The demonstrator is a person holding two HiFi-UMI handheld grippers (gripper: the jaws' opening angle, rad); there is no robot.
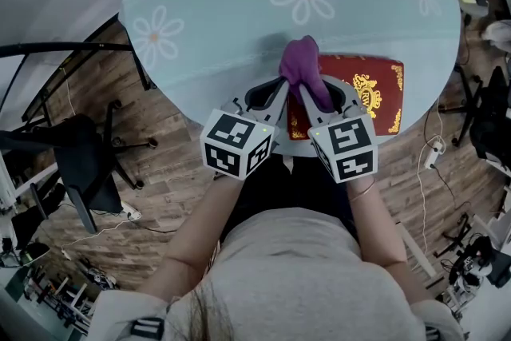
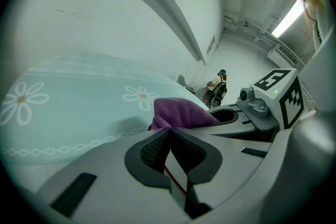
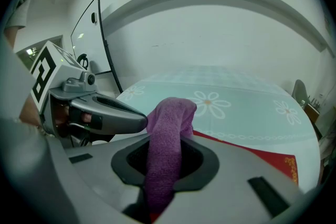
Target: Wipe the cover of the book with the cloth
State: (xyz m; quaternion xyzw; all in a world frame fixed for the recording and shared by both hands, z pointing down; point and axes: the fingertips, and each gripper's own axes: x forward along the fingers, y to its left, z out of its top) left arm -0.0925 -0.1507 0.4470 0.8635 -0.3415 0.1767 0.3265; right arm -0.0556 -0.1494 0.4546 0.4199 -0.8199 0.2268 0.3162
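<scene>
The right gripper (image 3: 166, 165) has its fingers clenched on the purple cloth (image 3: 168, 128), which stands up in a fold above them. The left gripper (image 2: 169, 132) has its fingers pressed together, with nothing between them, just beside the cloth. The cloth hangs over the left end of the red, gold-ornamented book (image 1: 375, 88). The book lies flat at the near edge of the round, flower-patterned surface (image 1: 239, 20).
</scene>
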